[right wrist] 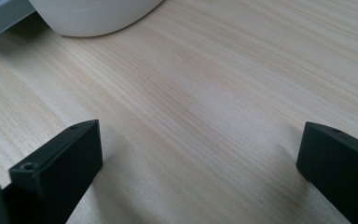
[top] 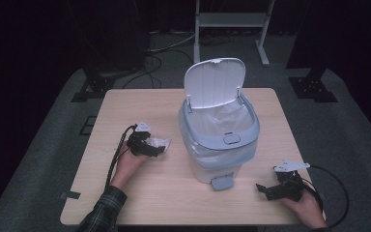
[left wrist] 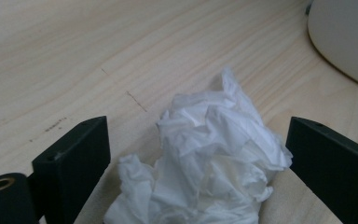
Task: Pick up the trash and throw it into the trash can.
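- A pale wooden table (top: 140,193) sits on grey carpet, the room behind it dark, with cables and a white stand's legs on the floor beyond.
- Centre stage is a white pedal bin (top: 218,137) with a blue-grey rim, its lid (top: 214,81) standing upright and a clear liner showing inside; the foot pedal (top: 221,182) points toward the person.
- Over to the left gripper (top: 155,149): it's down at the tabletop, just left of the bin, jaws spread wide on either side of a crumpled white tissue (left wrist: 209,158).
- In the left gripper view, the tissue lies on the wood between the two black jaws; the pads are not pressing on it, and a gap shows on each side.
- The bin's rounded white wall (left wrist: 345,42) curves in at the top right of that view, near the tissue but apart from it.
- The right gripper (top: 265,191) rests low at the table's near right edge, jaws wide apart over bare wood, nothing between them.
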Motion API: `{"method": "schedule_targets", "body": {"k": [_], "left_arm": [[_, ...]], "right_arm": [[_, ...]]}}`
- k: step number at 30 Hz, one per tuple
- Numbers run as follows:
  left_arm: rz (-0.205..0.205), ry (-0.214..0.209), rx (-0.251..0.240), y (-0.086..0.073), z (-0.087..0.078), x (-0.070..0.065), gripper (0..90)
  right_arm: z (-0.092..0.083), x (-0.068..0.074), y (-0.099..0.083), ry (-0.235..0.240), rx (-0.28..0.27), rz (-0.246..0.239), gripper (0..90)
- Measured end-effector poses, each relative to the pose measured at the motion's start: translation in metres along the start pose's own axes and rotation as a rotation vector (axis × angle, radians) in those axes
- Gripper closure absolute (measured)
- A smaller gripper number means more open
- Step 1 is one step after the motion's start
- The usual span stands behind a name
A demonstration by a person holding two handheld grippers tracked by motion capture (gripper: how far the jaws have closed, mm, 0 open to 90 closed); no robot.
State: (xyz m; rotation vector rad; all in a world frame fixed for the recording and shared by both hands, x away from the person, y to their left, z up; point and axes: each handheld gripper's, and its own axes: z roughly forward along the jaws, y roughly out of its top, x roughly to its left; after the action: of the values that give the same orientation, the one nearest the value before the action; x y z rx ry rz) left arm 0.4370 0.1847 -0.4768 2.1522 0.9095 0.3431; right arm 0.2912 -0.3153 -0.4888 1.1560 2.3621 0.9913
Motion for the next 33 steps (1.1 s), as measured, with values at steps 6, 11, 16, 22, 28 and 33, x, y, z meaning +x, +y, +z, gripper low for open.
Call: {"method": "schedule_targets", "body": {"k": [6, 11, 16, 22, 28, 33], "left_arm": [[0.003, -0.012, 0.007, -0.002, 0.0, 0.001, 12.8], [0.012, -0.013, 0.0, -0.003, -0.002, 0.001, 21.1], [0.025, -0.012, -0.021, -0.006, -0.005, 0.001, 31.3], [0.044, 0.007, -0.044, -0.008, -0.008, -0.002, 45.1], [0.033, -0.002, -0.041, -0.01, -0.012, -0.001, 50.4], [0.023, -0.019, -0.042, -0.008, -0.015, -0.003, 51.9]], "right_arm": [[0.0, 0.0, 0.0, 0.0, 0.0, 0.0, 0.0], [0.0, 0.0, 0.0, 0.0, 0.0, 0.0, 0.0], [0.0, 0.0, 0.0, 0.0, 0.0, 0.0, 0.0], [0.0, 0.0, 0.0, 0.0, 0.0, 0.0, 0.0], [0.0, 0.0, 0.0, 0.001, 0.0, 0.001, 0.0], [0.0, 0.0, 0.0, 0.0, 0.0, 0.0, 0.0]]}}
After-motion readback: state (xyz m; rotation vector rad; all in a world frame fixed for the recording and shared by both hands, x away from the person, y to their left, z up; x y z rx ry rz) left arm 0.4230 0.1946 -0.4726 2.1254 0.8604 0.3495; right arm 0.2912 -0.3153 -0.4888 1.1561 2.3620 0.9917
